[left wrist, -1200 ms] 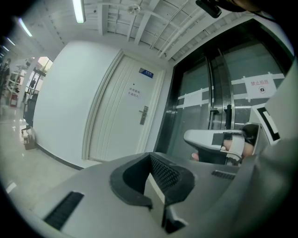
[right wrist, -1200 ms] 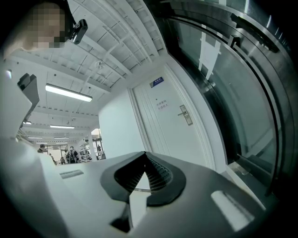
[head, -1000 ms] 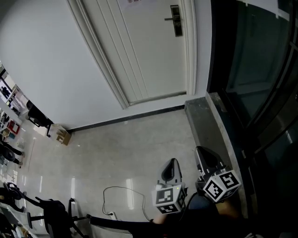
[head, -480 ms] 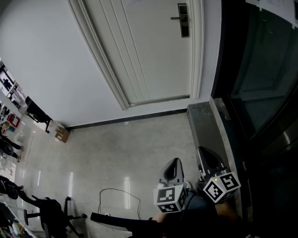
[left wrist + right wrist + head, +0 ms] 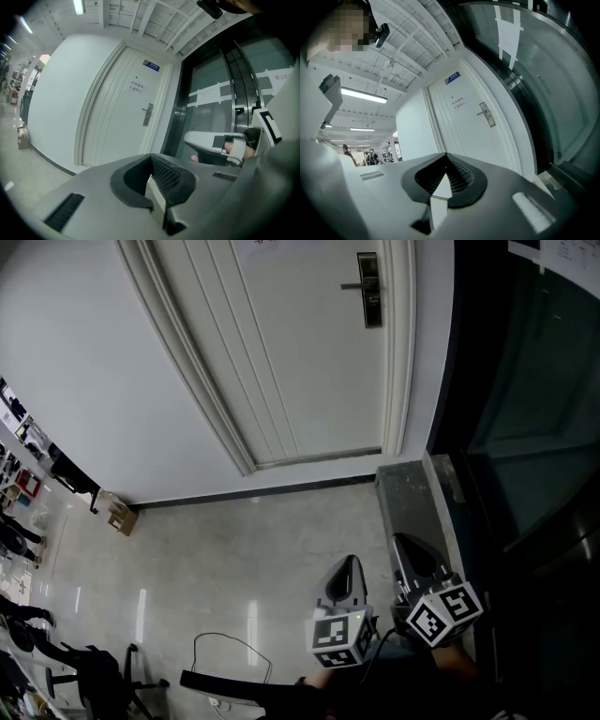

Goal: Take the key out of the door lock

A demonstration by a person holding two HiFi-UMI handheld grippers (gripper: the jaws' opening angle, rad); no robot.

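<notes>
Approach stage, tbh: left claw (image 5: 348, 568) and right claw (image 5: 404, 545) are seen shut and empty at 5 o'clock, the door lock (image 5: 371, 289) is spotted far off at 1 o'clock (key too small to be made out), so the gap must be closed and a claw opened.

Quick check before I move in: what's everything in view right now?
door: one, white, closed, straight ahead
lock plate: one, metallic, door's right edge; key too small to tell
notice: one, white, on door
glass partition: one, dark, right of door
stone ledge: one, grey, below the glass
cardboard box: one, brown, by left wall
cable: one, black, on floor
left gripper: one, grey, shut, empty, held low
right gripper: one, grey, shut, empty, beside it
</notes>
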